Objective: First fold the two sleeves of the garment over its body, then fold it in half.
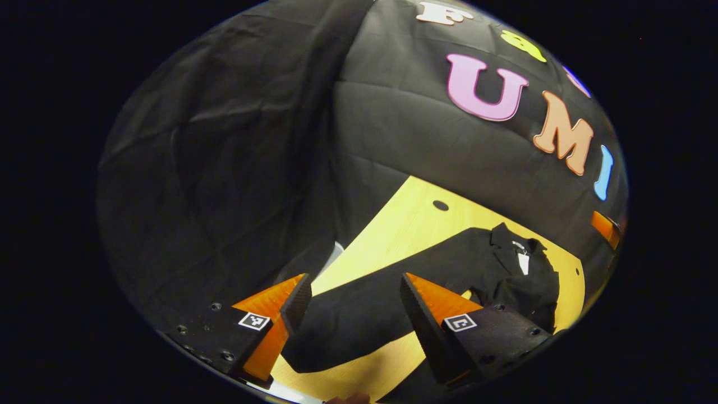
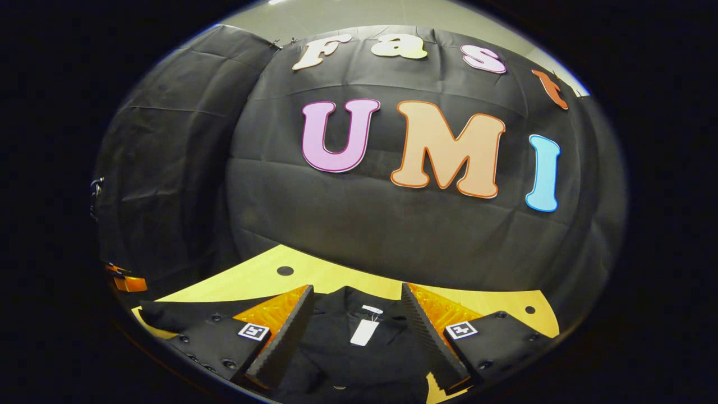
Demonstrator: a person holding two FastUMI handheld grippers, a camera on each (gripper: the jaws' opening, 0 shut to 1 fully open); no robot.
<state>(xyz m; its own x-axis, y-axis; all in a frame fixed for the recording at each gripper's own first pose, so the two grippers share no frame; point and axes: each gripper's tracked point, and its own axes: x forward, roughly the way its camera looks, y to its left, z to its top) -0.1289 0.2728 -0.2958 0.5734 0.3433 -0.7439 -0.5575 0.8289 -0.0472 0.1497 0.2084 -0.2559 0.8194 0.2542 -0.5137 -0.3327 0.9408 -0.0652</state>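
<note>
Black cloth, a collared garment (image 1: 449, 269), lies spread on the pale wooden counter (image 1: 415, 219), and by the look of it the folding has barely begun, if at all. In the left gripper view one long sleeve (image 1: 348, 320) stretches flat across the wood away from the body, its cuff end near the counter's close edge; it is not laid over the body, so that first fold reads as not yet done. The left tool (image 1: 350, 308) hovers above this sleeve with its fingers spread wide and nothing between them; I cannot tell whether the tips touch the cloth. In the right gripper view the collar (image 2: 359, 306) with a white tag (image 2: 363, 332) sits just ahead, between the parted fingers of the right tool (image 2: 353, 331), which also grips nothing. The same sleeve (image 2: 185, 314) runs out to the left there, flat on the counter. Near the far shoulder in the left gripper view the cloth looks bunched, so the other sleeve may be partly gathered, but its state is too unclear to call. My judgement: both sleeve folds and the final halving are all left, and the left tool seems placed to start on the outstretched sleeve.
</note>
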